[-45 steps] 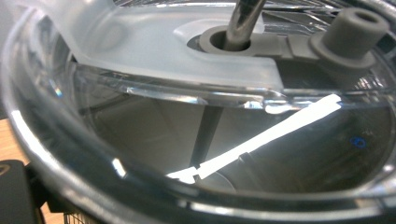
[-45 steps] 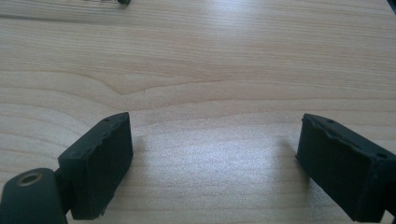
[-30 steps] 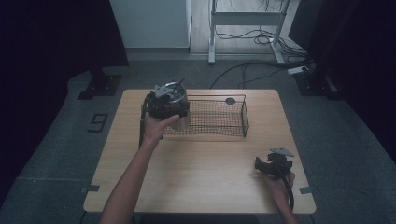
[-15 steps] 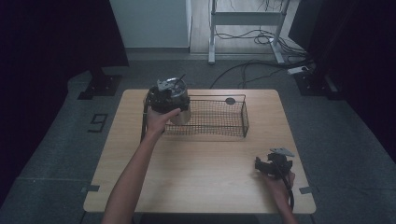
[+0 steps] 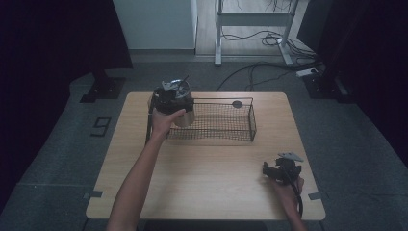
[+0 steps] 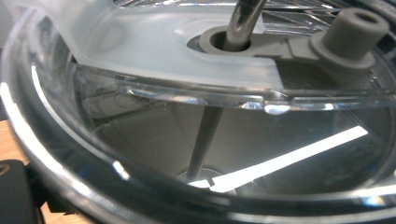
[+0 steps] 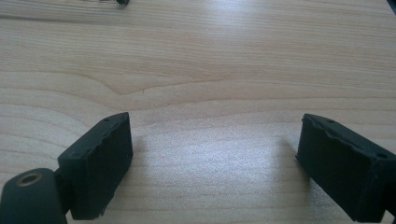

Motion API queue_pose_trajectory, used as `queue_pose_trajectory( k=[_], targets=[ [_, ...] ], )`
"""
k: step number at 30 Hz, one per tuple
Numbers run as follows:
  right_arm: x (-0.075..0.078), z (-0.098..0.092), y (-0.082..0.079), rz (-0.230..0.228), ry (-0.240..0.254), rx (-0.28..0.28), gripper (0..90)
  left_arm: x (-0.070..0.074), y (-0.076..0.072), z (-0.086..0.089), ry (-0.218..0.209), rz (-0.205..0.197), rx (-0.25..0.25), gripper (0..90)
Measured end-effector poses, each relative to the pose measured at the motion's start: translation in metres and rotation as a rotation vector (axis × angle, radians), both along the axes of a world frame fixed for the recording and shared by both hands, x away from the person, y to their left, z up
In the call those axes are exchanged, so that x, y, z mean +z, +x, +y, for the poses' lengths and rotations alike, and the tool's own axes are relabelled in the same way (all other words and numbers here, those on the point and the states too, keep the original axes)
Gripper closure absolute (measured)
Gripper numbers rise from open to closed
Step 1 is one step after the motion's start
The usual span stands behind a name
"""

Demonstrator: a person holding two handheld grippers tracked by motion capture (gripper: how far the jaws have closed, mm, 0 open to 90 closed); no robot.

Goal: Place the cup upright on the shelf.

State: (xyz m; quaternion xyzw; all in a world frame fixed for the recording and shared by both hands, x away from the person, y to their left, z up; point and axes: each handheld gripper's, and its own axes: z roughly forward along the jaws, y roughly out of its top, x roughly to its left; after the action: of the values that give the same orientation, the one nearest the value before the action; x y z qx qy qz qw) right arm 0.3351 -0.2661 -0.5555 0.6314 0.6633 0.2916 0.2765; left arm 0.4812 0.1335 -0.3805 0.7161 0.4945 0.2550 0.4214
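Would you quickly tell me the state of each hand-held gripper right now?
Left hand-held gripper: holding a metal cup with a clear lid at the wire basket.
Right hand-held gripper: open, empty.

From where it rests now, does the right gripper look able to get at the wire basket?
Probably yes: the right gripper, jaws open, has bare table between it and the wire basket.

This looked like a lab or recording studio: a lone wooden desk stood on grey carpet, ringed by black curtains, with loose cables and a metal stand behind.
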Motion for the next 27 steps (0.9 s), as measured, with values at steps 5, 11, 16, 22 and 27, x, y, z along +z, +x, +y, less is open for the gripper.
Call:
queue_pose_trajectory(
  k=[5,11,16,22,27],
  targets=[
    [0.0,0.0,0.0,-0.001,0.001,-0.001,10.3,-0.005,0.006,-0.001,0.0,0.001,0.004,4.2],
    [0.0,0.0,0.0,0.0,0.0,-0.001,10.4,-0.014,0.013,-0.005,0.018,0.011,0.014,4.1],
    [0.0,0.0,0.0,-0.001,-0.002,0.001,10.5,-0.02,0.02,-0.006,0.026,0.022,0.024,4.1],
    [0.0,0.0,0.0,-0.001,0.0,0.001,10.6,-0.029,0.025,-0.007,0.022,0.031,0.038,4.1],
    [0.0,0.0,0.0,-0.001,-0.001,0.001,10.6,-0.04,0.028,-0.006,0.031,0.05,0.049,4.1]
  ],
)
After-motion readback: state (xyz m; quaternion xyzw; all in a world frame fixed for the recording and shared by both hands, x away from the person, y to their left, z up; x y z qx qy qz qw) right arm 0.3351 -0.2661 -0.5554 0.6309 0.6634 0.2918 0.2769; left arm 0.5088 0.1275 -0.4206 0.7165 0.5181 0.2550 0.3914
